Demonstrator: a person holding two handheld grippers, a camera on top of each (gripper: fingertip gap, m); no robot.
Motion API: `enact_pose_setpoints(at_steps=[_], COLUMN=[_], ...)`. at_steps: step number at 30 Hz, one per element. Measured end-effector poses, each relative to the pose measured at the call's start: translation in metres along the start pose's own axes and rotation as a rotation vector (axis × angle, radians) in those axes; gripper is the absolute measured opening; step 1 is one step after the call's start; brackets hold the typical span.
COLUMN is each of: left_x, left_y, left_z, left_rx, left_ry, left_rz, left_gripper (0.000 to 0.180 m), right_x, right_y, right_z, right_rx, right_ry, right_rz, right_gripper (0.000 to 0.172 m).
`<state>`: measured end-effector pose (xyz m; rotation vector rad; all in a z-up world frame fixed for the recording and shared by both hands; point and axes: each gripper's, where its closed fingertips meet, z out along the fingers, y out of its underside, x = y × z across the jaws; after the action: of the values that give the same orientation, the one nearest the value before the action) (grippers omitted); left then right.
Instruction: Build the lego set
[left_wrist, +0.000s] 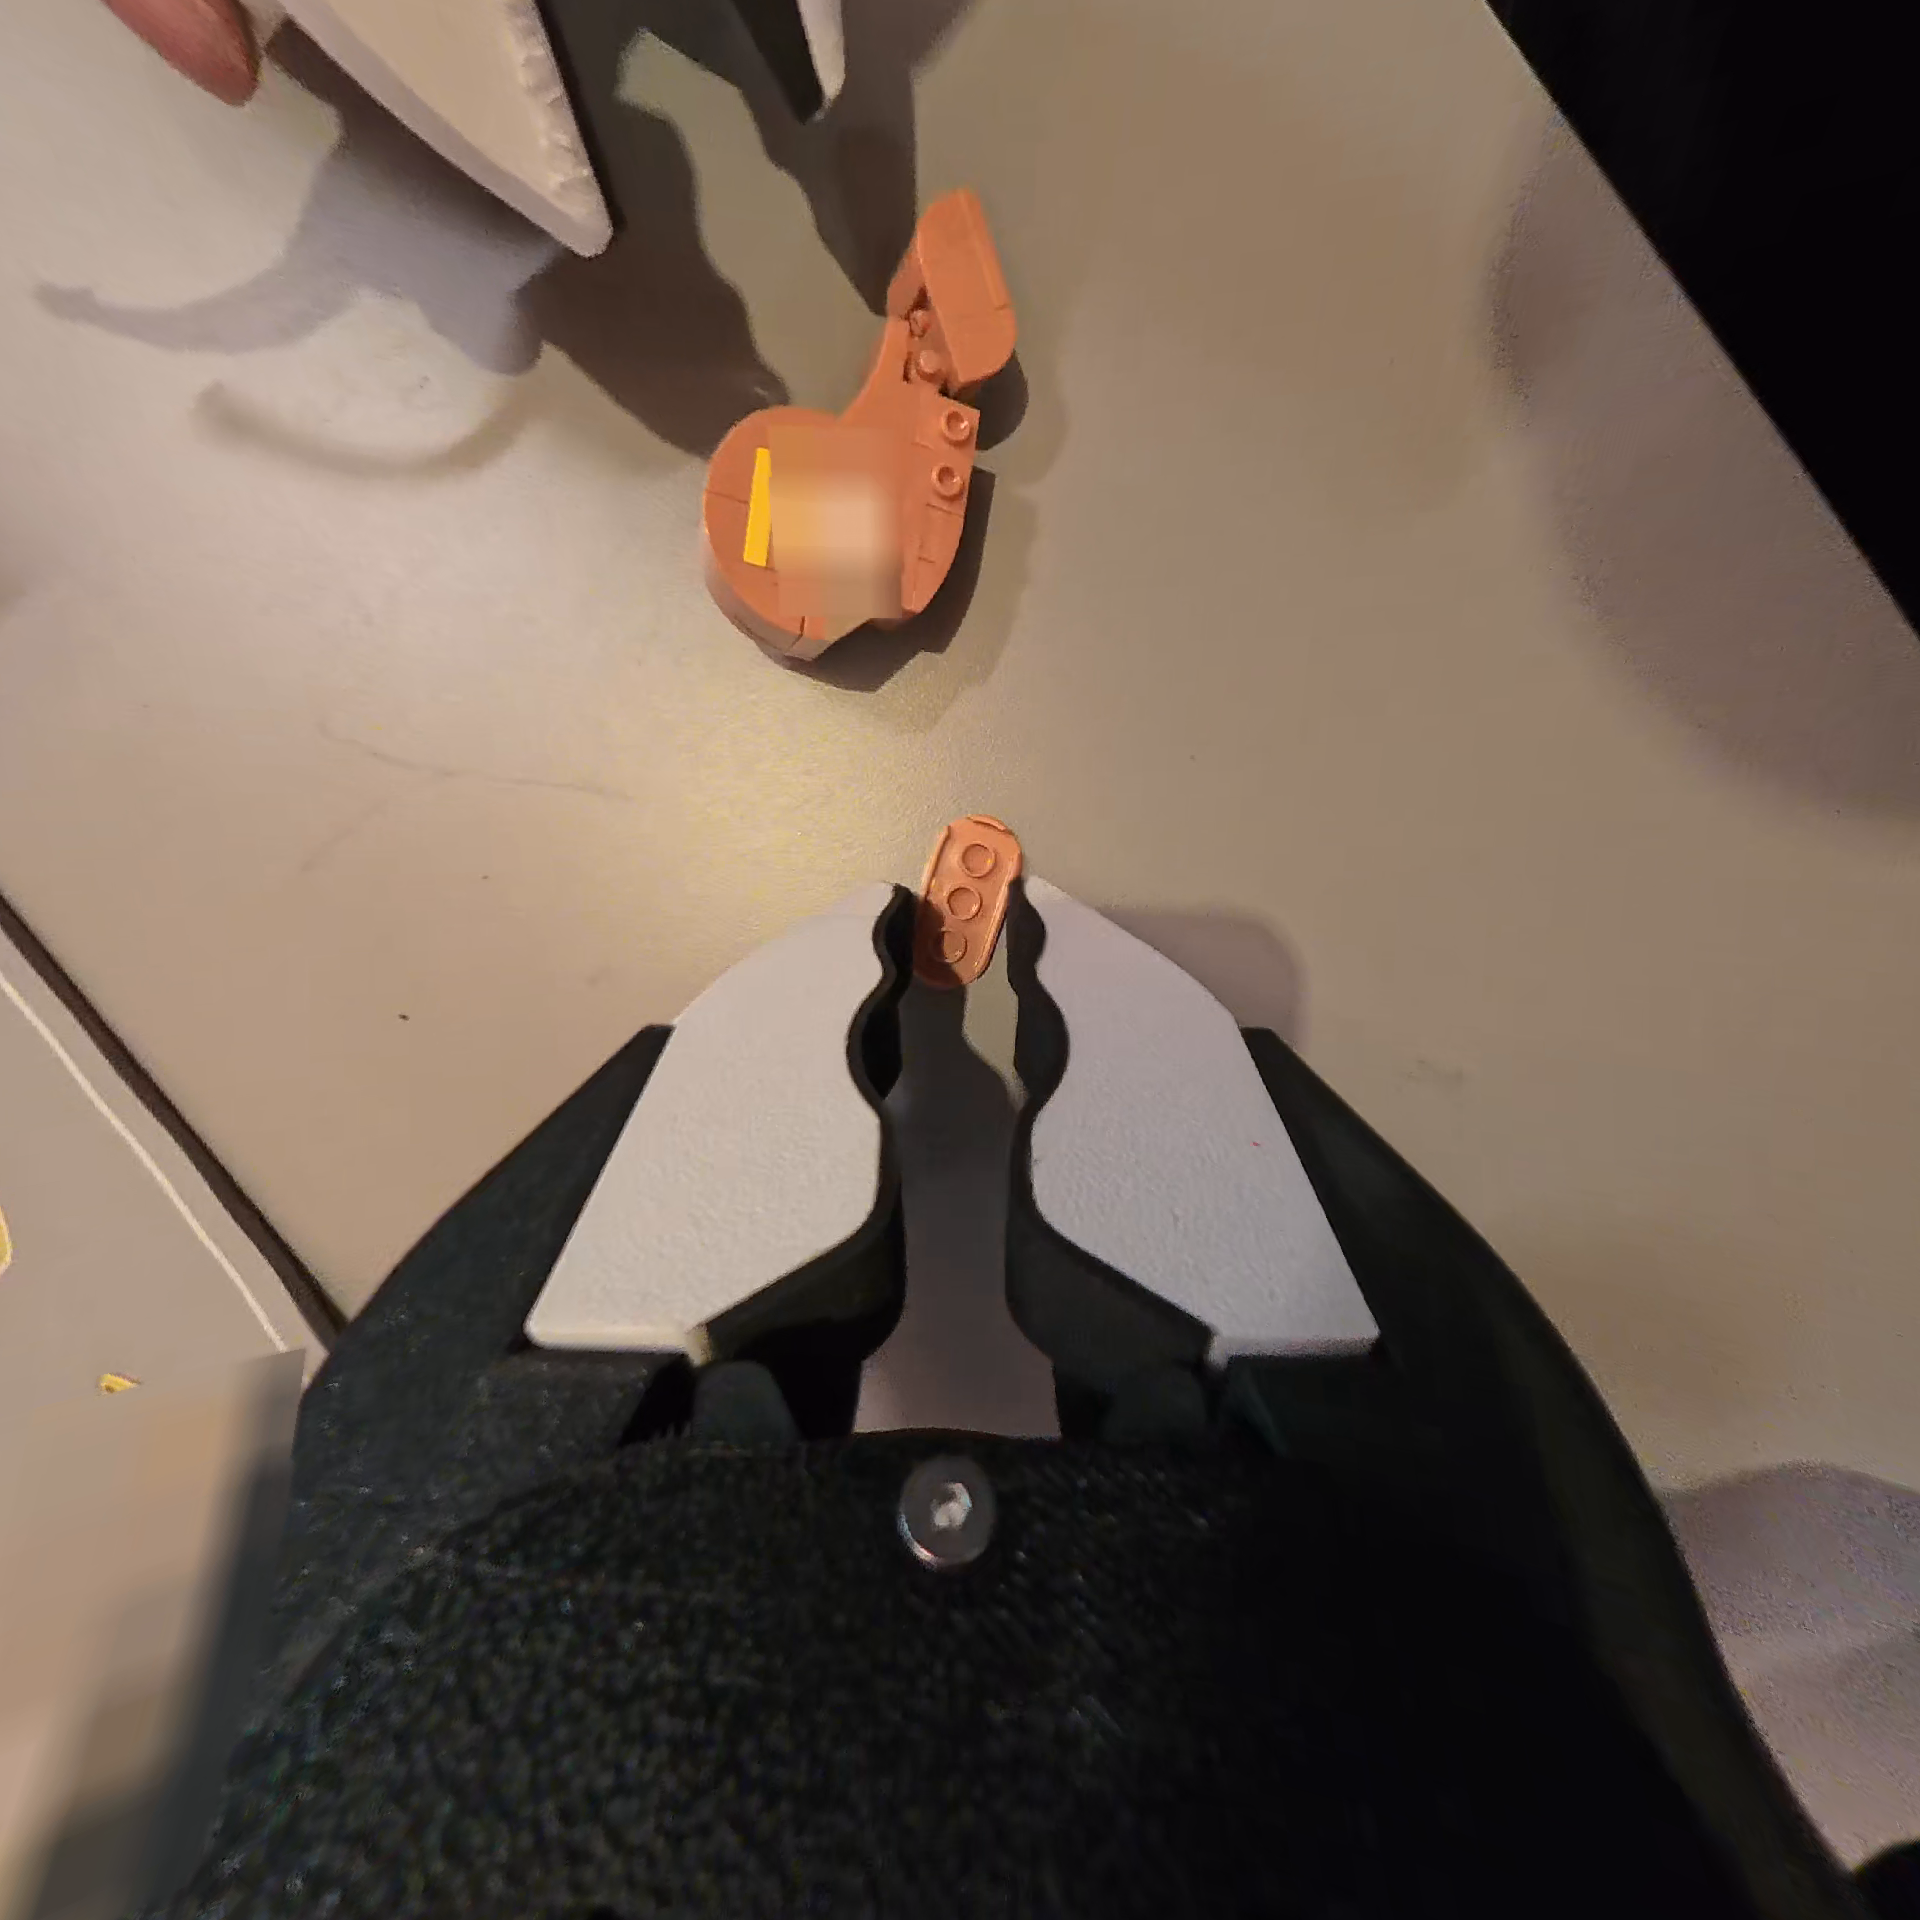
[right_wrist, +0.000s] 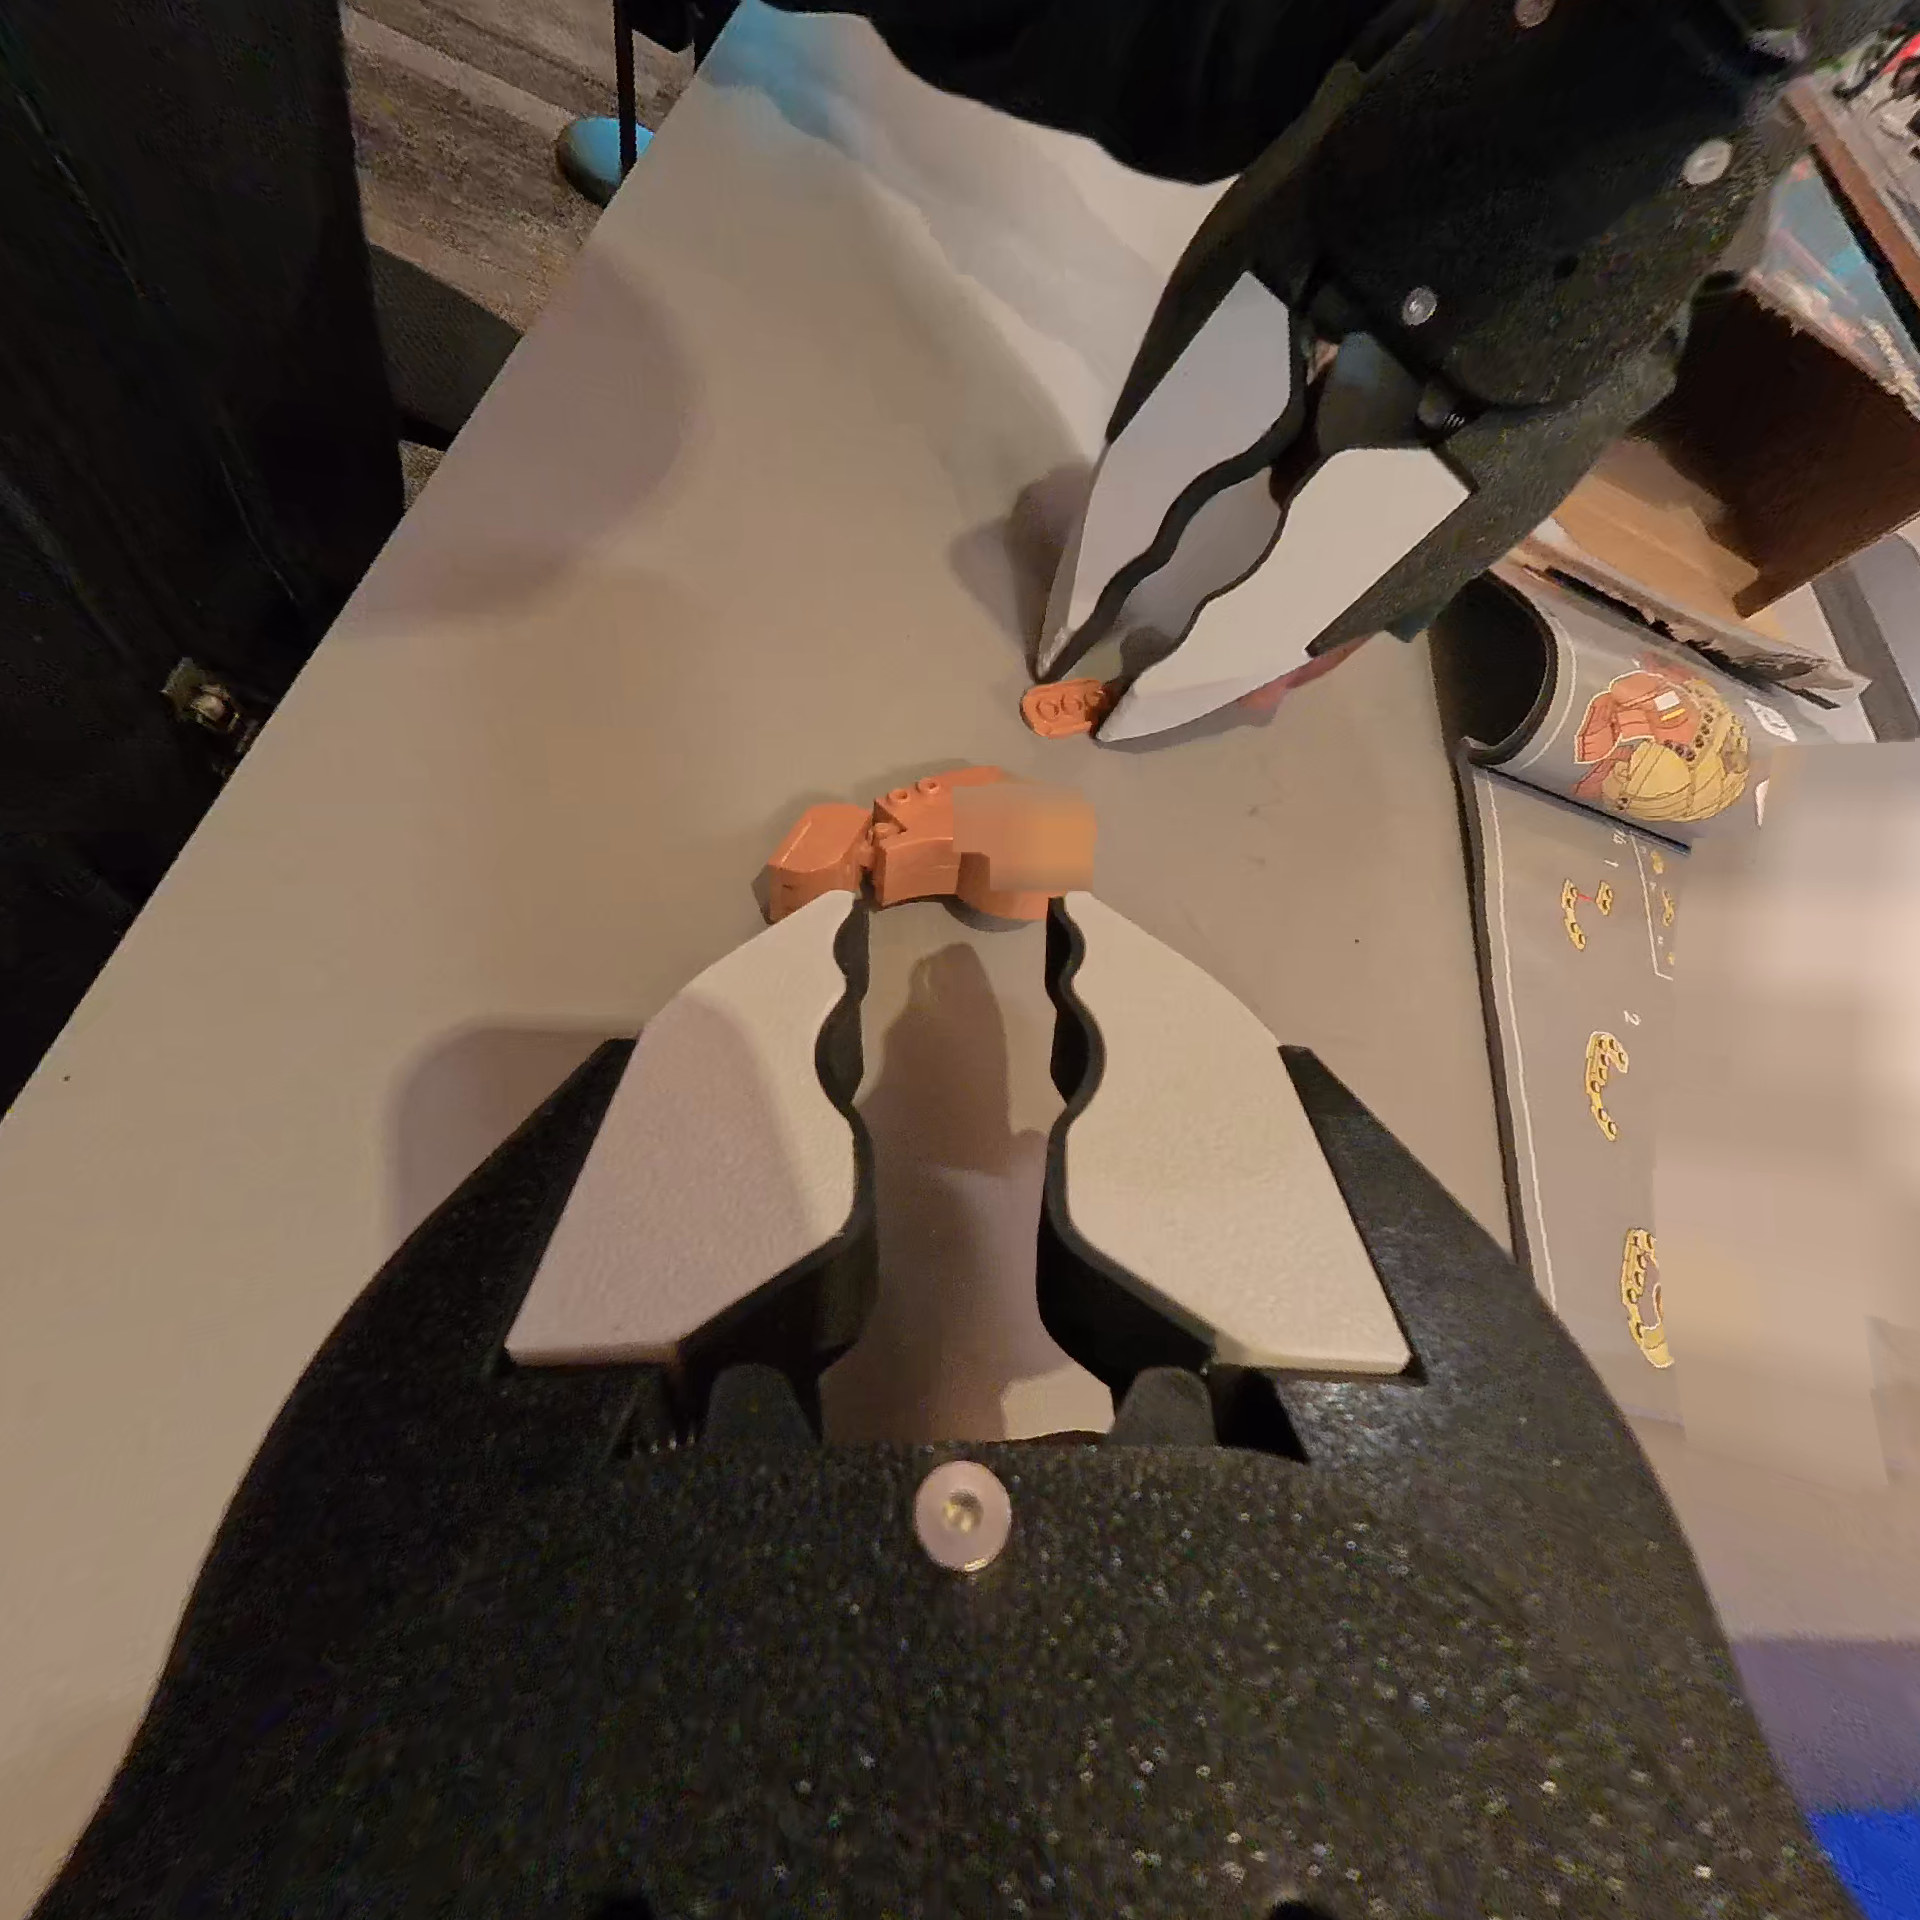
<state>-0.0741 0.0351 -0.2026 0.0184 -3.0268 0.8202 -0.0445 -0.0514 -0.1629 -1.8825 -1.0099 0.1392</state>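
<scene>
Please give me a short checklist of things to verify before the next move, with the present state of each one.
1. Small flat orange studded plate sits between the left tongs: ok.
2. Both left pads press the plate: not ok, a gap shows at one pad.
3. Plate rests on the grey table: ok.
4. Right tongs stand open: ok.
5. Right tongs hold the orange brick assembly: not ok, only near it.

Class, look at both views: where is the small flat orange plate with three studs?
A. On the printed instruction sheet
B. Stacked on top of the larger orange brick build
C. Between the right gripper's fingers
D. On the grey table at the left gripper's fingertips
D: the small orange plate lies on the grey table at the left gripper's fingertips, apart from the larger orange brick build.
</scene>
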Motion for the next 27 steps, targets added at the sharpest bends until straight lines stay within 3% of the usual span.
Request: enact_pose_setpoints(at_steps=[9,16,27], left_x=[-0.002,-0.004,0.001], left_y=[-0.015,-0.055,-0.073], left_z=[0.003,-0.021,-0.026], left_rx=[0.213,0.453,0.524], left_ry=[-0.14,-0.19,-0.157], left_rz=[-0.279,-0.427,-0.568], left_gripper=[0.016,0.016,0.016], right_x=[0.009,0.01,0.008], right_y=[-0.019,-0.03,-0.04], right_z=[0.005,0.015,0.029], right_rx=[0.023,-0.019,-0.057], right_ry=[0.099,0.187,0.274], right_rz=[-0.089,-0.216,-0.32], right_gripper=[0.033,0.032,0.025])
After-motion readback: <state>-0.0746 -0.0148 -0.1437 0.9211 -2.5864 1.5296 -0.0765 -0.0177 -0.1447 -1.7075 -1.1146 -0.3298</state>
